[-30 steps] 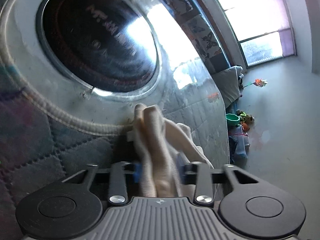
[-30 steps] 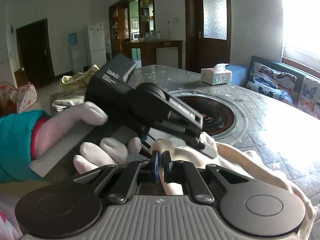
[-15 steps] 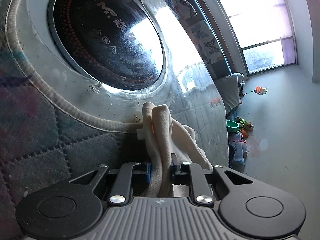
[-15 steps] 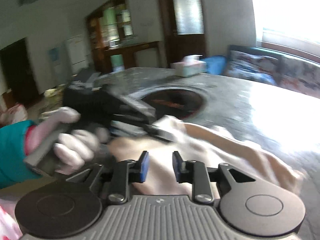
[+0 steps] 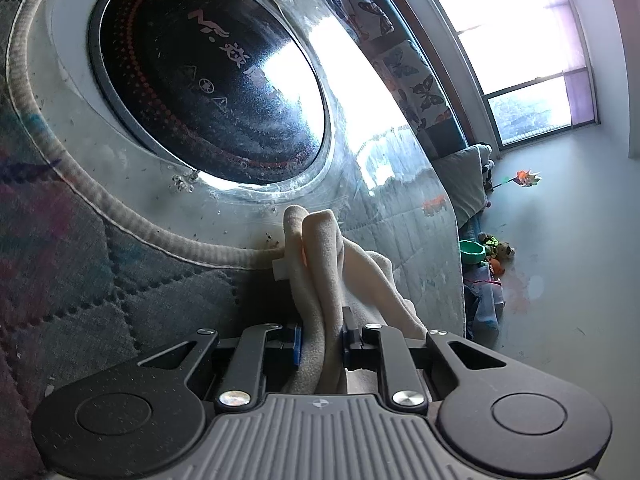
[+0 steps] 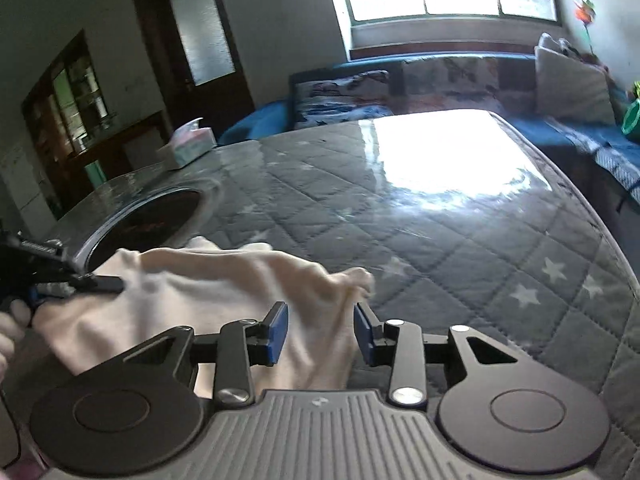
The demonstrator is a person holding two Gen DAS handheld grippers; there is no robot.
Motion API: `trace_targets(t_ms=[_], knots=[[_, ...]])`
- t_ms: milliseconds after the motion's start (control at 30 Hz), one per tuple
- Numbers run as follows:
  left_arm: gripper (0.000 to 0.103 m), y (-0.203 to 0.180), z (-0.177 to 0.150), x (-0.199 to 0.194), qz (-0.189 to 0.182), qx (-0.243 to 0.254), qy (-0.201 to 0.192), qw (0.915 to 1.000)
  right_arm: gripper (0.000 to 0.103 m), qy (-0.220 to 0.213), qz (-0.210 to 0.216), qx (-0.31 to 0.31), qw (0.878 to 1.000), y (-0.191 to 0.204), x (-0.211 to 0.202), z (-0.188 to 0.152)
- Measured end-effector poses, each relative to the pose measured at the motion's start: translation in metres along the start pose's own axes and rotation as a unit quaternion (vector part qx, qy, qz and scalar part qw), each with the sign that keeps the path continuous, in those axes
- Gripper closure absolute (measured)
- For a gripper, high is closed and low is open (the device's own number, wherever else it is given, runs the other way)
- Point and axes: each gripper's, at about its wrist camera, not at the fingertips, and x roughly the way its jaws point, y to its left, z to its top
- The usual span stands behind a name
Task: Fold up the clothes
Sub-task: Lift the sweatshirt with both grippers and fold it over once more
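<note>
Cream garment [image 6: 208, 300] lies bunched on the quilted table [image 6: 460, 248], left gripper [image 5: 320, 340] clenched on a doubled fold at its 9 o'clock end. Right gripper [image 6: 320, 326] hovers over the near edge, jaws spread, holding nothing. Risk: with one corner pinned, cloth could drag toward the black inset cooktop [image 5: 208, 76] at 11 o'clock and skew the fold.

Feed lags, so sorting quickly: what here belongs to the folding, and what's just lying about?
Job: cream garment; left gripper, shut on it; right gripper, open.
Lying about: tissue box; round black cooktop; quilted table cover; green bowl.
</note>
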Motion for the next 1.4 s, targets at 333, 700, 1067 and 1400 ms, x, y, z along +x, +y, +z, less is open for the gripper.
trace_targets(t_ms=[333,700,1067,1400], knots=[[0.084,-0.010,0.000,0.004,0.010,0.010,-0.004,0.9999,0.062,-0.006,0.031,0.034,0.999,-0.010,0.010,-0.005],[0.084,-0.035,-0.008,0.011,0.039,0.053,-0.015,0.9977,0.091,-0.005,0.049,0.074,0.996,-0.015,0.009,-0.007],[0.087,-0.063,-0.018,0.007,0.058,0.119,-0.028,0.9908,0.094,-0.051,0.049,0.079,0.994,-0.009,-0.020,-0.004],[0.088,-0.096,-0.025,0.017,0.030,0.158,-0.016,0.9868,0.094,-0.099,0.022,0.066,0.993,-0.006,-0.061,0.011]])
